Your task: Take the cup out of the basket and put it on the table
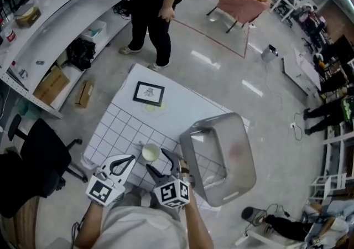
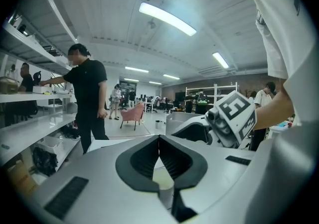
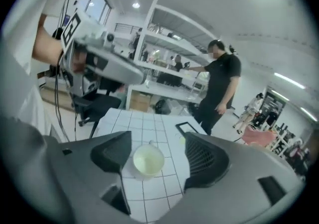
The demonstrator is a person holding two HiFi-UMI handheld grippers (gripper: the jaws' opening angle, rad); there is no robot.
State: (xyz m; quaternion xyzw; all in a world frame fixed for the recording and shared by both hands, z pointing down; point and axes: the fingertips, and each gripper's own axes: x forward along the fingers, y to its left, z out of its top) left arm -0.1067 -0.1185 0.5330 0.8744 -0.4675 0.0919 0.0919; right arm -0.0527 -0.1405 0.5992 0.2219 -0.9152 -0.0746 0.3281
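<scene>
Head view first: the cup (image 1: pixel 150 152) is seen standing upright on the gridded tabletop (image 1: pixel 127 123), just ahead of the two tools and between their tips. It is already clear of the basket (image 1: pixel 239 156), which is found close on the right of the right tool (image 1: pixel 161 165). The left tool (image 1: pixel 120 165) is held low, with the cup ahead of it and slightly to its right.

Over to the left gripper view: the left tool's (image 2: pixel 159 141) jaws are shown pressed together at the tips, and nothing is clamped. A pale patch is glimpsed beneath them, but too little of it for a name to be given.

Now the right gripper view: the right tool's (image 3: pixel 158 144) jaws are spread wide. The cup (image 3: pixel 147 161) is framed between and below them, touched by neither pad, with its base on the tabletop (image 3: pixel 149 118).

The cup is judged to be light and rigid, probably glazed, so some slip is to be expected and a knock could chip it. A hold is best taken across the round wall just under the rim, one pad on each side, with the handle left free.

As for looks, a small, pale cream cup is shown, its mouth round and open and apparently empty, with a little handle on the side away from the right tool.
</scene>
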